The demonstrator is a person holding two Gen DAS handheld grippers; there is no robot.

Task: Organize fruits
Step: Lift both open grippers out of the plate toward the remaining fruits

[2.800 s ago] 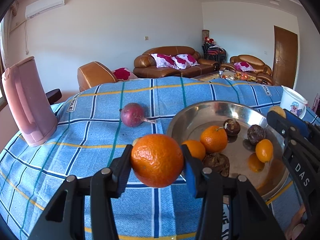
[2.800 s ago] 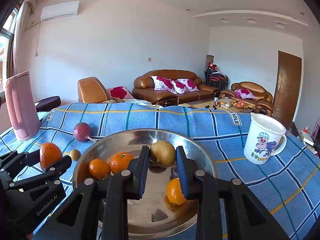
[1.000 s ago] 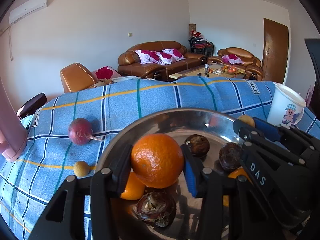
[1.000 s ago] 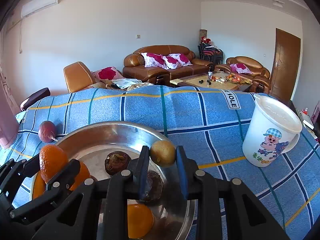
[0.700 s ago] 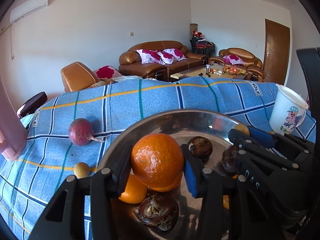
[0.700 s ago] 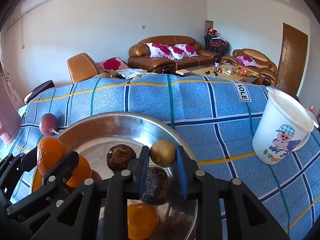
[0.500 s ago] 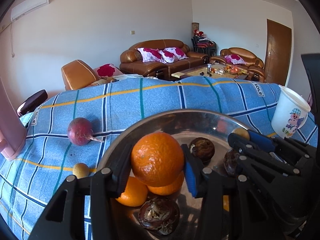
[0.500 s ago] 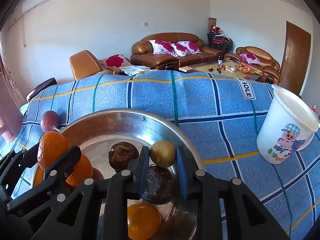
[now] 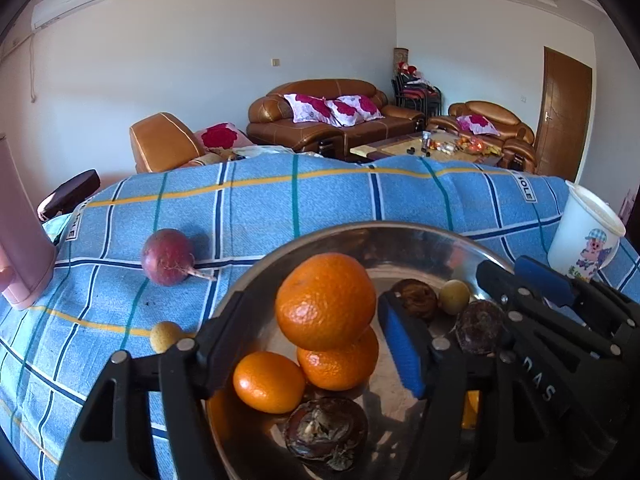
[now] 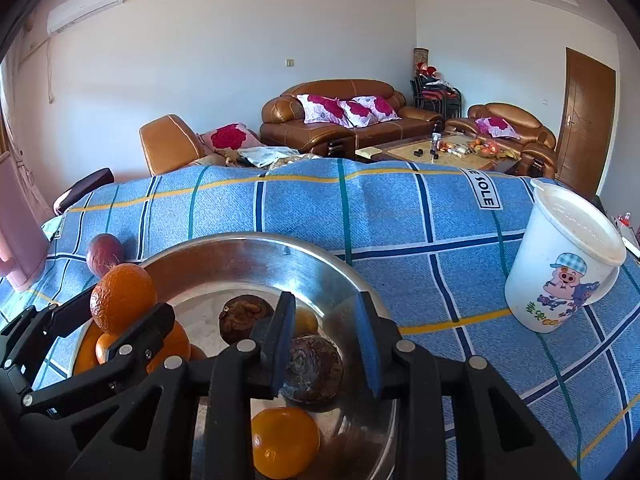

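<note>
Both jaws have just been opening over the steel bowl [image 9: 360,236], and it reads as a double drop. The left gripper [image 9: 316,332] stands about half open with the big orange [image 9: 326,300] between its jaws, daylight on both sides, the fruit resting on the oranges beneath it rather than being squeezed, likely let go low so it settles instead of rolling. The right gripper [image 10: 324,336] is parted a little and empty; the small yellow-green fruit [image 10: 306,322] lies just ahead of its jaws in the bowl, beside the dark brown fruit [image 10: 314,368]. Out left of the left jaws, on the blue checked cloth [image 9: 260,208] covering the bench, a purple fruit [image 9: 168,257] and a small yellow one [image 9: 165,336] lie outside the bowl, probably next to be gathered.
</note>
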